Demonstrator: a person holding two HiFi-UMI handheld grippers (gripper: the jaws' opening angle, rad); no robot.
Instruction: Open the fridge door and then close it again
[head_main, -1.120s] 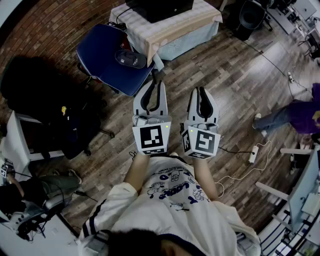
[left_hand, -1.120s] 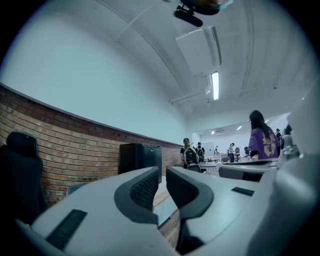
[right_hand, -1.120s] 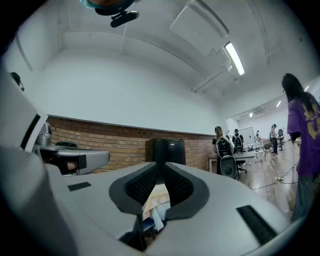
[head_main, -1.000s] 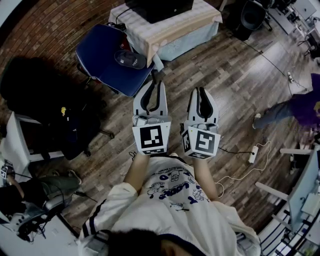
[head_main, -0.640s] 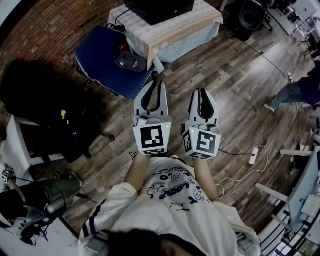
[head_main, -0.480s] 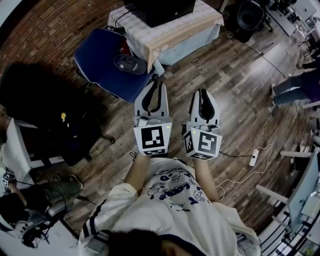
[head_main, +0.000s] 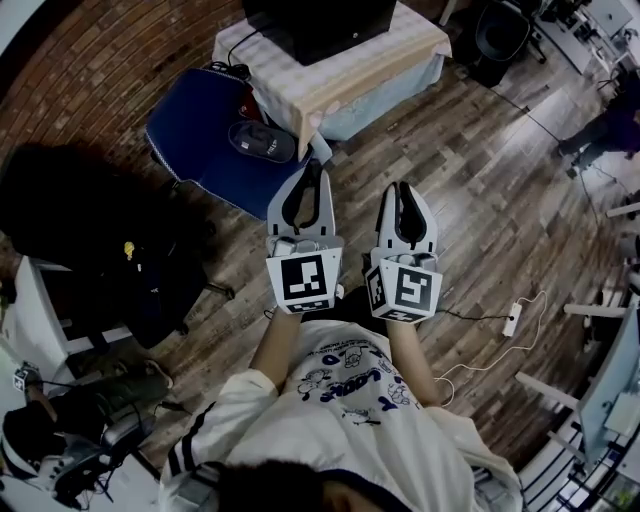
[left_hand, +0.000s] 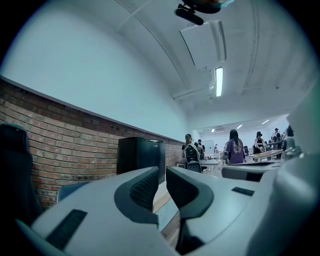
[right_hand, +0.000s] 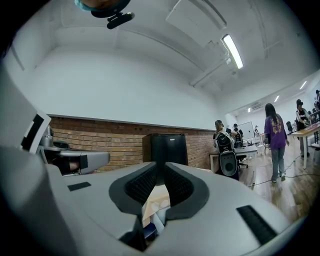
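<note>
Fridge (head_main: 318, 18) on the cloth-covered table (head_main: 385, 58) has slid lower from the top edge as I walk my left gripper (head_main: 312, 170) and right gripper (head_main: 403, 188), both closed on nothing, toward it, so I judge door-opening has not begun.

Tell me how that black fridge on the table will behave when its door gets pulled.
The fridge is a rigid, flat-sided box, so it probably won't roll or flex. It looks small, so a hard pull might shift it. It stands on a tablecloth, which could slide or bunch under it.
</note>
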